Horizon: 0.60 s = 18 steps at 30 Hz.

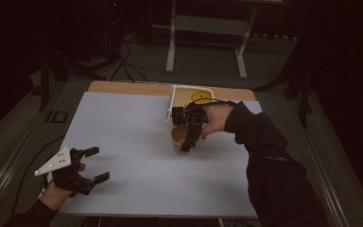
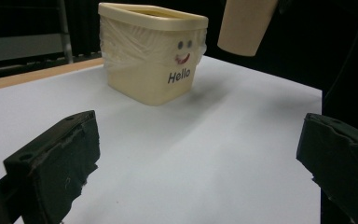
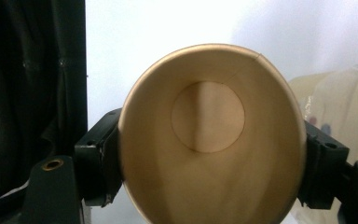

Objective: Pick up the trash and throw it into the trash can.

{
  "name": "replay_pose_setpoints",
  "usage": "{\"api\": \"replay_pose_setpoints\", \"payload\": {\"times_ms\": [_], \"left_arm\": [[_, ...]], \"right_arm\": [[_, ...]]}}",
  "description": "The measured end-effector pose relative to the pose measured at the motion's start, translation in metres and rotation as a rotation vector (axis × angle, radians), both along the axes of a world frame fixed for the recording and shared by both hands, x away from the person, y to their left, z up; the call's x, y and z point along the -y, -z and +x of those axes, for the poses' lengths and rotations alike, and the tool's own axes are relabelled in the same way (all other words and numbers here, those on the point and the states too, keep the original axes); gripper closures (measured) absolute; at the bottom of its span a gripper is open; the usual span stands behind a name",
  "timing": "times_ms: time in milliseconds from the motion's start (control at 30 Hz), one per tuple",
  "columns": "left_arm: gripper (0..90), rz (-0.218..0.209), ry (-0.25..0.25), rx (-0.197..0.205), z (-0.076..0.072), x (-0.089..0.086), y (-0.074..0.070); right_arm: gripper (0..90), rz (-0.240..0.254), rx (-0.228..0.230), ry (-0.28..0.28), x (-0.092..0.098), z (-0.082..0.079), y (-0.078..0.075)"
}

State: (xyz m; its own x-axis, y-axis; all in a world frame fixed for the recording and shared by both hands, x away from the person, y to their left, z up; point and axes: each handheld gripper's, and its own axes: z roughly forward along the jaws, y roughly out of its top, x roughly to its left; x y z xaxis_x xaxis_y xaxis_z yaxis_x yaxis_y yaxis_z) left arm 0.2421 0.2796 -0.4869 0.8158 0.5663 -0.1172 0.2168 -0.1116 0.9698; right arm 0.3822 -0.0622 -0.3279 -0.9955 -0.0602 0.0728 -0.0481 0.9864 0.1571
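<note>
A brown paper cup [image 1: 178, 140] hangs tilted above the middle of the white table, and my right gripper [image 1: 187, 143] is shut on it. In the right gripper view I look into the cup's empty inside [image 3: 209, 140], with one black jaw pressed on each side of its wall. The cup [image 2: 244, 25] hangs in the air in the left gripper view too. My left gripper [image 1: 97, 164] rests near the table's front left corner, open, with nothing between its jaws [image 2: 198, 158].
A cream plastic bin [image 1: 191, 87] stands at the far edge of the table, just behind the cup. Its wall [image 2: 144, 79] bears a smiley face and the word Hello. A white sheet [image 1: 132, 127] covers the tabletop. Dark floor and a metal frame lie beyond.
</note>
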Motion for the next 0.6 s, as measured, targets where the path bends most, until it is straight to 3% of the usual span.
{"api": "replay_pose_setpoints", "payload": {"times_ms": [167, 600], "left_arm": [[0.4, 0.000, 0.002, -0.001, 0.000, 0.000, 0.000], [0.4, 0.000, 0.004, -0.004, 0.000, 0.000, 0.000]], "right_arm": [[23.8, -0.009, 0.005, 0.011, 0.002, 0.002, -0.006], [23.8, 0.032, 0.030, 0.037, 0.010, 0.013, -0.026]]}}
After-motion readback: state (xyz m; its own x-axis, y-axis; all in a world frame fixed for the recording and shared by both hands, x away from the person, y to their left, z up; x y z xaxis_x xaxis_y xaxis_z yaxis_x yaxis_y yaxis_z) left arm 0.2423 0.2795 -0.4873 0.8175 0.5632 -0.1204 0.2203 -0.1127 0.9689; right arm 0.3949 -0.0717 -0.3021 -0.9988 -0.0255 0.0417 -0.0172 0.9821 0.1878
